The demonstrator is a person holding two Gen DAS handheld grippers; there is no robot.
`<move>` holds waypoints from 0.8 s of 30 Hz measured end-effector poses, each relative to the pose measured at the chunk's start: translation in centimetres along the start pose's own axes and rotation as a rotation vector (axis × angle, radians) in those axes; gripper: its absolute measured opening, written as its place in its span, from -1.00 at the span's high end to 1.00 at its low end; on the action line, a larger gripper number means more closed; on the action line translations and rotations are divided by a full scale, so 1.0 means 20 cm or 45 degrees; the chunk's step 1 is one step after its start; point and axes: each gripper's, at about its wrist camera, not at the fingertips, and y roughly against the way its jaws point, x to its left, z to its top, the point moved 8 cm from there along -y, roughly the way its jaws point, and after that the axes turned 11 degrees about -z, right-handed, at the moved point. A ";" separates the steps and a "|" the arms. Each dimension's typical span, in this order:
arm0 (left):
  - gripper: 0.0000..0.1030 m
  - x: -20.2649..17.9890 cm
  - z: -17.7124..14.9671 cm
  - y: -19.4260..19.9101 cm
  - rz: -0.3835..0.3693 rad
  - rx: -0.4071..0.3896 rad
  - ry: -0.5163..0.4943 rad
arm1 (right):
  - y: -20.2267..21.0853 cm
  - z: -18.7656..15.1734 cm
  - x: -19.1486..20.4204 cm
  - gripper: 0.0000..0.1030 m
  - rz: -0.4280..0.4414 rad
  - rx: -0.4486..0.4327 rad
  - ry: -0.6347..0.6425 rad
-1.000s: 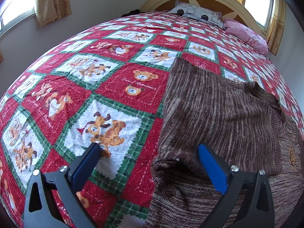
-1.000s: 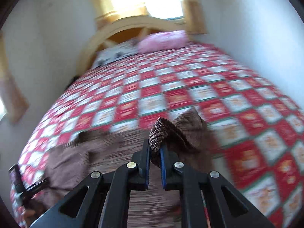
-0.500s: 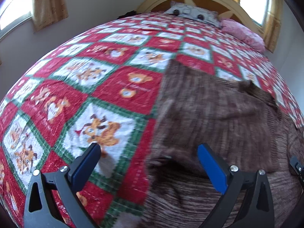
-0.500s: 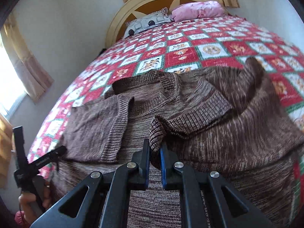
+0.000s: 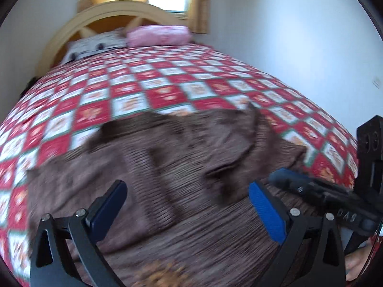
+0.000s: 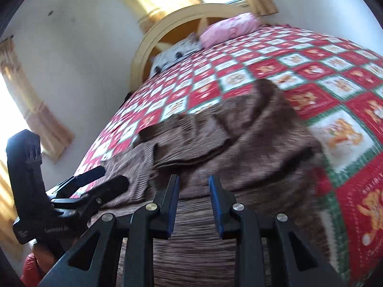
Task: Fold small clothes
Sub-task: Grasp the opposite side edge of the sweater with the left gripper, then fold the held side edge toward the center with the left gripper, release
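Right gripper opening, nothing between its jaws, above brown sweater

The brown knitted sweater lies spread on the bed in front of me, its ribbed marled yarn running in fine stripes across the body. Both sleeves are folded in over the chest, their ribbed cuffs lying on top near the middle, and the collar end points toward the headboard. Its cloth is rumpled into soft ridges on my right side, and the hem nearest me lies flat.
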 end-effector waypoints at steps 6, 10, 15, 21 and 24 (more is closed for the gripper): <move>-0.54 -0.03 0.04 -0.25 -0.112 0.110 -0.040 | -0.04 0.00 -0.14 0.48 0.003 0.031 -0.167; 0.02 -0.01 -0.03 -0.36 -0.193 0.237 0.035 | -0.03 0.00 -0.16 0.48 0.015 0.024 -0.209; 0.23 -0.05 -0.01 -0.36 -0.204 0.229 0.036 | -0.05 0.00 -0.17 0.48 0.030 0.046 -0.219; 0.80 0.00 0.03 -0.35 -0.279 0.180 0.231 | -0.06 0.00 -0.18 0.48 0.027 0.042 -0.221; 0.84 0.06 0.03 -0.31 -0.295 0.127 0.331 | -0.05 0.00 -0.17 0.48 0.020 0.039 -0.211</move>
